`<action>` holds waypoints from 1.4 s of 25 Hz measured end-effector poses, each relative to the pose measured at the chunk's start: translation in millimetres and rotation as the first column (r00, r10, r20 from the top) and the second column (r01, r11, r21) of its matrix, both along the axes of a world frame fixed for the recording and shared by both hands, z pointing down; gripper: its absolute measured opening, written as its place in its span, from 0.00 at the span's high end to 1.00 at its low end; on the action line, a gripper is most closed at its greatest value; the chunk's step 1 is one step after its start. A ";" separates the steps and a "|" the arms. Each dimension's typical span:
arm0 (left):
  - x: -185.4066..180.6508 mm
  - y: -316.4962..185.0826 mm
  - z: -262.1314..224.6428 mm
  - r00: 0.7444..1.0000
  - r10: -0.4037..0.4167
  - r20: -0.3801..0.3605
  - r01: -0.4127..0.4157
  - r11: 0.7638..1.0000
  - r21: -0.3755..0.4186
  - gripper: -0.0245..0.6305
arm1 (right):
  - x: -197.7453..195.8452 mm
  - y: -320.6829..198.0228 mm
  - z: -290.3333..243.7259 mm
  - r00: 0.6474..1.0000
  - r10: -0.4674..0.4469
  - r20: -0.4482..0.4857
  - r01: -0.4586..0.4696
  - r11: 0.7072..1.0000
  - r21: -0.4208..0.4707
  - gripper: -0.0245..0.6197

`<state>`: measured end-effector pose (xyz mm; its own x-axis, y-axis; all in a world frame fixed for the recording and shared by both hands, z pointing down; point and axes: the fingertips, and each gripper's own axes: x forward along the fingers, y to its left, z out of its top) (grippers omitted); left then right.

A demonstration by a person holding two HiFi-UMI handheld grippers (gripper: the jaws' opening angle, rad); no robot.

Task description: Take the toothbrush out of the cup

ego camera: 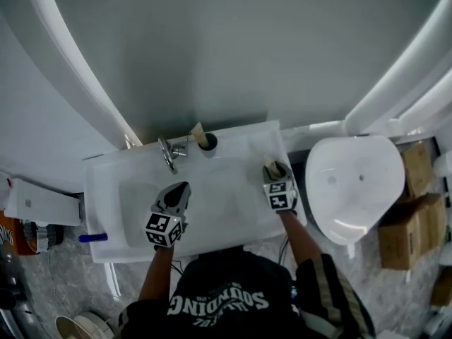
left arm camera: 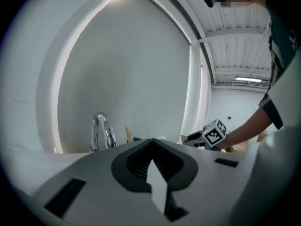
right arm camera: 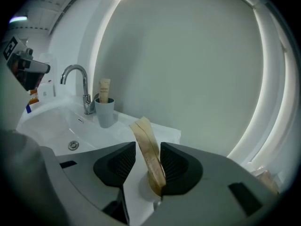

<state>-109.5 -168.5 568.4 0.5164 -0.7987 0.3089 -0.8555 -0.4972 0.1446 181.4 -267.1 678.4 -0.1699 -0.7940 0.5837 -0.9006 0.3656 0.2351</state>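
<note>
The toothbrush (right arm camera: pixel 149 161) was a flat, beige, paper-like strip. It stood tilted between the right gripper's (right arm camera: pixel 148 145) parted jaws, out of the cup, its foot on the glossy white sink's (ego camera: pixel 212 207) right rim and leaning on one ribbed pad. One round pale-blue cup (right arm camera: pixel 105 111) beside the single curved chrome faucet (right arm camera: pixel 79 84) held a second beige piece. The left gripper's (left arm camera: pixel 151 142) jaws were closed, empty.
</note>
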 end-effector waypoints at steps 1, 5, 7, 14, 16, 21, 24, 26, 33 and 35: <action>-2.0 0.6 0.4 1.000 -0.010 -0.002 0.010 1.000 -0.001 0.96 | 1.3 -2.0 2.4 1.000 0.001 -0.012 -0.001 1.000 -0.003 0.72; -6.0 3.5 2.0 1.000 -0.029 -0.008 0.029 1.000 -0.005 0.96 | 3.6 -5.0 -0.1 1.000 0.000 -0.028 0.001 1.000 0.018 0.79; -5.7 4.2 2.7 1.000 -0.029 -0.008 0.029 1.000 -0.005 0.96 | 3.1 -5.4 -6.4 0.999 -0.011 -0.033 0.012 1.000 0.028 0.82; 6.5 -0.8 2.6 1.000 0.001 -0.016 -0.001 1.000 -0.003 0.96 | 2.3 -9.7 -44.6 1.000 -0.019 0.000 0.019 0.997 0.068 0.86; 11.2 -2.3 2.4 1.000 0.011 -0.018 -0.011 1.000 -0.002 0.96 | 1.5 -11.5 -58.5 1.000 -0.019 0.022 0.017 0.996 0.082 0.86; 19.2 -4.0 1.2 0.999 0.033 -0.022 -0.033 0.999 0.002 0.96 | -1.2 -13.0 -95.6 0.998 -0.031 0.055 0.023 0.991 0.132 0.86; 21.9 -4.3 -0.4 0.999 0.041 -0.024 -0.041 0.999 0.008 0.96 | -4.6 -12.0 -117.9 0.996 -0.043 0.083 0.028 0.985 0.170 0.86; 23.0 -4.5 -1.0 0.999 0.045 -0.025 -0.045 0.999 0.009 0.96 | -8.1 -11.3 -131.5 0.994 -0.056 0.098 0.036 0.979 0.202 0.86; 27.0 -6.2 -0.5 0.998 0.062 -0.029 -0.062 0.998 0.006 0.96 | -37.6 0.1 -156.7 0.981 -0.137 0.134 0.102 0.965 0.240 0.86; 28.6 -6.4 0.4 0.997 0.069 -0.028 -0.069 0.998 0.005 0.96 | -44.5 2.7 -150.4 0.979 -0.145 0.144 0.110 0.968 0.225 0.86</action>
